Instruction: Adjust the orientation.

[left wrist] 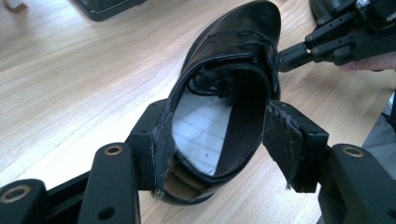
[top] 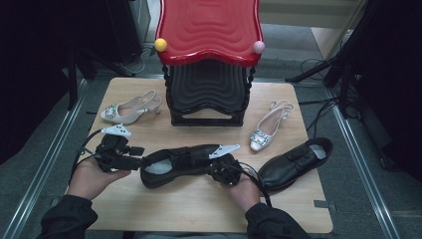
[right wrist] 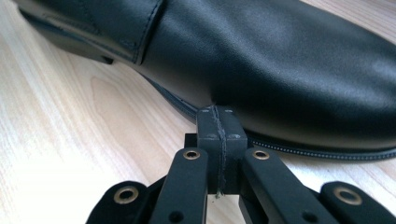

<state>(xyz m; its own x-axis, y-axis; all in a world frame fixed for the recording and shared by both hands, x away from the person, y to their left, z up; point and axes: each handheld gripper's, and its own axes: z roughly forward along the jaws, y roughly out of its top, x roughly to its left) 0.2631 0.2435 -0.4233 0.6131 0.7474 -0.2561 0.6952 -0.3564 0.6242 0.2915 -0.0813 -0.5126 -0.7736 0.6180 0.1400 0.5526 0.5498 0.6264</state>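
From the high view we see the black lace-up shoe (top: 181,164) lying mid-table between our two tools, the left gripper (top: 137,162) at its heel and the right gripper (top: 219,172) at its toe side; beyond it stands a red-and-black shoe rack (top: 209,59), with a silver slingback heel (top: 130,108) at far left, another silver slingback (top: 268,128) at right and the second black shoe (top: 294,162) near the table's right edge, all well apart from our hands. In the left gripper view our jaws stand wide around the heel collar, one pad (left wrist: 161,149) against the outer wall, the other pad (left wrist: 280,140) apart from it, so nothing is clamped; to do this well we should centre on the heel before closing. In the right gripper view our jaws are pressed together, empty, their tip touching the toe leather (right wrist: 280,70) just above the sole, steadying it; we judge a hard push could skid the shoe
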